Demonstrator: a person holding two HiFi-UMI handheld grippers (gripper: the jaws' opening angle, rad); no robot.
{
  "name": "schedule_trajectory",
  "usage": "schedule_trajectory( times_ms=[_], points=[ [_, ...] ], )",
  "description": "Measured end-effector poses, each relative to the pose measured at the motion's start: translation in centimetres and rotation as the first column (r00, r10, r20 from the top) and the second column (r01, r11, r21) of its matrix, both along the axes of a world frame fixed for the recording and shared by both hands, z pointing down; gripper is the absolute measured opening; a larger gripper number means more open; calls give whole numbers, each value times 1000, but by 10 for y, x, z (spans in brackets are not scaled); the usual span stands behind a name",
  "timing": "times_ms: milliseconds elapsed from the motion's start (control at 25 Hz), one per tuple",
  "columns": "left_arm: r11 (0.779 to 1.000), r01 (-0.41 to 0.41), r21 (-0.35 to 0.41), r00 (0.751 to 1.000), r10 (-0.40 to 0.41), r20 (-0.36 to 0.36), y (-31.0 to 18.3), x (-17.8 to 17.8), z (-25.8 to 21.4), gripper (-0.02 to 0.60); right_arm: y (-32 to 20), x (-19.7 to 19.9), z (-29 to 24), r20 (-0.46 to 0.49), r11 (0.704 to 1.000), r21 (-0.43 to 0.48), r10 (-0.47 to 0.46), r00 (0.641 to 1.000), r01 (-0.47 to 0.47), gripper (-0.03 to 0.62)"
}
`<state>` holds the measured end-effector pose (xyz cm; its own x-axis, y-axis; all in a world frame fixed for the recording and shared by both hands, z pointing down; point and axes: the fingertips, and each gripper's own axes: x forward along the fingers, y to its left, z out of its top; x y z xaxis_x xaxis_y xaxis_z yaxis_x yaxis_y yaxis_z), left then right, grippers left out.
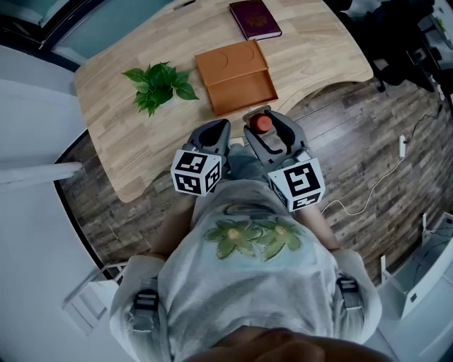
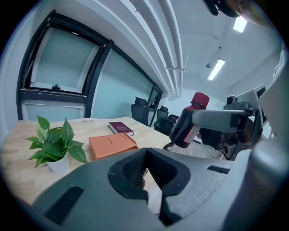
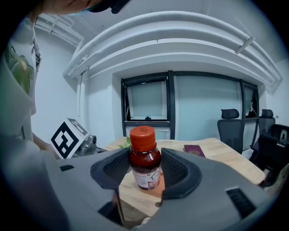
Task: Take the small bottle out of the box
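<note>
A small dark-red bottle [image 3: 145, 163] with an orange-red cap [image 1: 263, 123] stands upright between the jaws of my right gripper [image 3: 144, 169], which is shut on its body. The bottle [image 2: 190, 123] also shows from the left gripper view, held up off the table beyond the edge. The orange box [image 1: 236, 76] lies on the wooden table [image 1: 120, 141], its lid closed as far as I can see, also the box [image 2: 111, 145]. My left gripper [image 2: 145, 173] has its jaws pressed together on nothing, held close to my body beside the right one.
A potted green plant [image 1: 159, 86] stands left of the box, and a maroon book [image 1: 254, 19] lies at the table's far side. Office chairs [image 2: 146, 111] stand beyond the table. A white cable [image 1: 368, 194] runs across the wood floor at right.
</note>
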<state>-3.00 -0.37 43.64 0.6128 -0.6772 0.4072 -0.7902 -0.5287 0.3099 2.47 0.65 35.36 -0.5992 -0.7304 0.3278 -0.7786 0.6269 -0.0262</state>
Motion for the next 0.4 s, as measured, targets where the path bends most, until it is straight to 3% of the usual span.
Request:
schedule_trajectory(
  times_ms=[400],
  points=[
    [1000, 22, -2, 1000, -22, 7, -13, -13, -3, 8, -15, -4, 12, -12, 999, -38, -5, 1000, 5, 215]
  ],
)
